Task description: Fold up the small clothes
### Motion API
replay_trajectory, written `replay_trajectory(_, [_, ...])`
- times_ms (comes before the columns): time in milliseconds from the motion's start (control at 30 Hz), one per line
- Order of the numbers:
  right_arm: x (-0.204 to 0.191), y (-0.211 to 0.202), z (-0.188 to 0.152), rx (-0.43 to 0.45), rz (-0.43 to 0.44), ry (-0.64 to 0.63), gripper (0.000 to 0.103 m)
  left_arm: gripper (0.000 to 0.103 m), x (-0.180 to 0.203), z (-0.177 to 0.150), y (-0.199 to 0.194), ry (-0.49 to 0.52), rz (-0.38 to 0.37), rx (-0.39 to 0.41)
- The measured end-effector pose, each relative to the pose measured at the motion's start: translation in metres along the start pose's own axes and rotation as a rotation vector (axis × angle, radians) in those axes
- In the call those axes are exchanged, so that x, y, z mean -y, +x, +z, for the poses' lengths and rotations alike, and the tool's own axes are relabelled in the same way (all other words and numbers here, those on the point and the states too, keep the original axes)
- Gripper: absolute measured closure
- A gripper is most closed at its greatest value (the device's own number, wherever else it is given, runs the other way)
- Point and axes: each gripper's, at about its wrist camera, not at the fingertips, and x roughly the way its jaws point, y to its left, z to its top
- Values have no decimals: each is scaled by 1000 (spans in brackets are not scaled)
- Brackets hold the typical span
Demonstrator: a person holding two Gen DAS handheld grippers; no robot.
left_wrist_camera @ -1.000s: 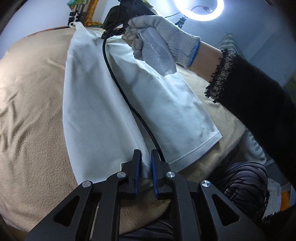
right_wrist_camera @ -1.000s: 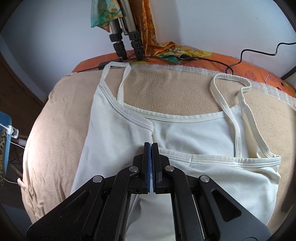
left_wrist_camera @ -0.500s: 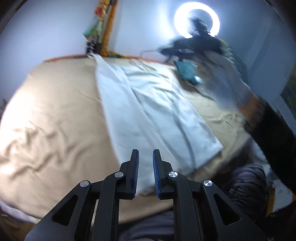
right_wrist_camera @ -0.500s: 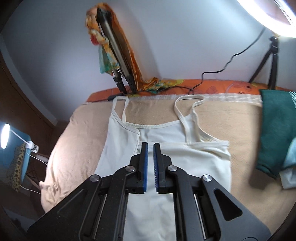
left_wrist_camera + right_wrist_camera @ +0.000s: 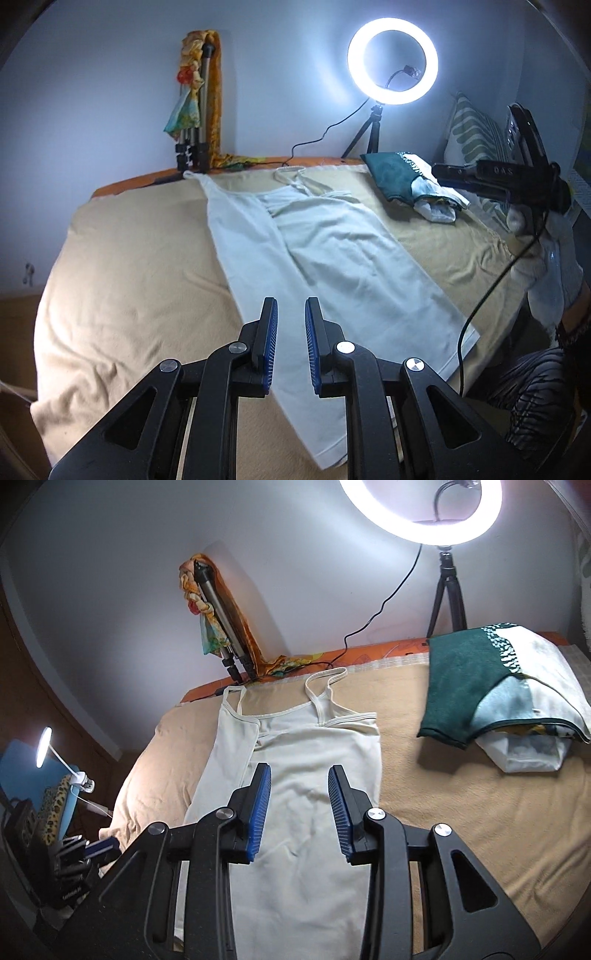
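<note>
A white strappy camisole (image 5: 325,258) lies on the beige blanket (image 5: 140,280) with its left side folded over lengthwise; it also shows in the right wrist view (image 5: 314,760). My left gripper (image 5: 290,314) is open and empty, raised above the camisole's lower part. My right gripper (image 5: 299,775) is open wide and empty, raised above the camisole's middle. The right gripper's body, held by a gloved hand, shows at the right edge of the left wrist view (image 5: 509,177).
A stack of folded clothes, dark green on top (image 5: 491,686), lies on the blanket to the right. A ring light on a tripod (image 5: 392,66) and a folded tripod with a colourful cloth (image 5: 199,107) stand at the back wall. A desk lamp (image 5: 44,753) stands left of the bed.
Both grippers let go of the camisole, opened and lifted back away from it. The right gripper swung off to the right.
</note>
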Motion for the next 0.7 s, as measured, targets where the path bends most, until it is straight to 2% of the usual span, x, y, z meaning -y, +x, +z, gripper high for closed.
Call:
replay_trajectory(233, [25, -12, -5, 13, 0, -11, 69, 90, 55, 9, 6, 57, -68, 8])
replay_trajectory(367, [46, -7, -4, -24, 20, -10, 69, 90, 97, -10, 25, 62, -134, -17])
replay_trajectory(467, [66, -6, -1, -36, 29, 12, 69, 90, 127, -29, 48, 82, -172, -71])
replay_trajectory(533, [79, -9, 1, -36, 32, 31, 69, 90, 146, -39, 64, 113, -188, -114])
replay_trajectory(700, [113, -22, 4, -31, 18, 56, 69, 90, 187, -57, 85, 183, -233, -160])
